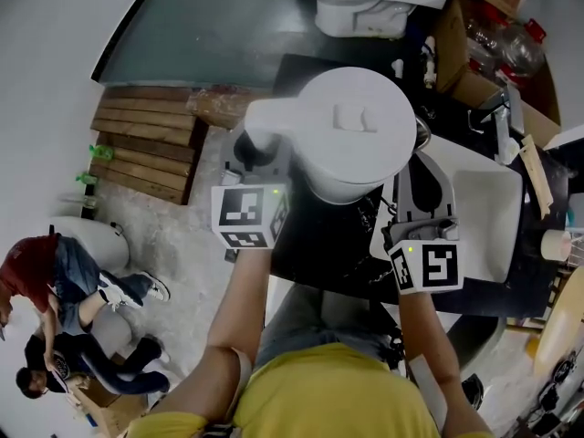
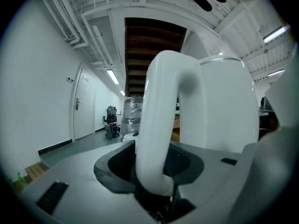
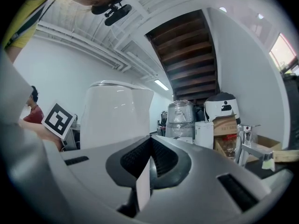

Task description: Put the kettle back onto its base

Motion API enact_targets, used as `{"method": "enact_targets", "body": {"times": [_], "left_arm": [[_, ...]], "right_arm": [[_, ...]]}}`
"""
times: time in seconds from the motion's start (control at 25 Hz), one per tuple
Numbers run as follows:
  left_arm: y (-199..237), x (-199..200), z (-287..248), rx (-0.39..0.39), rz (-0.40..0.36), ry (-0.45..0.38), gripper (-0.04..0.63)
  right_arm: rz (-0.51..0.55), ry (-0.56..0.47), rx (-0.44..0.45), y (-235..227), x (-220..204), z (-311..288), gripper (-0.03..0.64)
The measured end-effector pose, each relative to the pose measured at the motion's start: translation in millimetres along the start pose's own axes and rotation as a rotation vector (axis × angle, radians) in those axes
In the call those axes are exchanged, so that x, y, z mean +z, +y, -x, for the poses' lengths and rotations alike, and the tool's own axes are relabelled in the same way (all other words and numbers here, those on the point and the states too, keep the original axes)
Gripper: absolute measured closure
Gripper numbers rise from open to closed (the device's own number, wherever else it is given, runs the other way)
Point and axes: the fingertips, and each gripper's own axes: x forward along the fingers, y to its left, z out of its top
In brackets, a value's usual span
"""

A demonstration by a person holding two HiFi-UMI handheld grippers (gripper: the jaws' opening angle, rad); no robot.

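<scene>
Left gripper (image 1: 258, 149) stands wide around the kettle (image 1: 356, 135) handle (image 2: 161, 125) at nine o'clock. Right gripper (image 3: 150, 160) is closed and empty. Risk: a careless withdrawal snags the handle and unseats the kettle.

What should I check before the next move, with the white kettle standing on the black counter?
1. Kettle upright on the counter: ok.
2. Kettle seated on its base: cannot tell; the body hides what is under it.
3. Lid closed: ok.
4. Left hand-held gripper open round the handle: ok; jaws apart, handle between them.
5. Right hand-held gripper shut: ok; jaws together, beside the kettle.
</scene>
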Motion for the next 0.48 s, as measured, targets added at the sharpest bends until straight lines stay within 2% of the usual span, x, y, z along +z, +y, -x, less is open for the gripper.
{"method": "enact_targets", "body": {"times": [0.16, 0.48], "left_arm": [[4.7, -7.5, 19.9, 0.041, 0.003, 0.031, 0.431], [3.0, -3.4, 58.0, 0.091, 0.007, 0.034, 0.433]], "right_arm": [[-0.007, -0.003, -0.007, 2.0, 4.2, 9.6, 0.612], [0.004, -0.022, -0.014, 12.8, 15.6, 36.6, 0.612]]}}
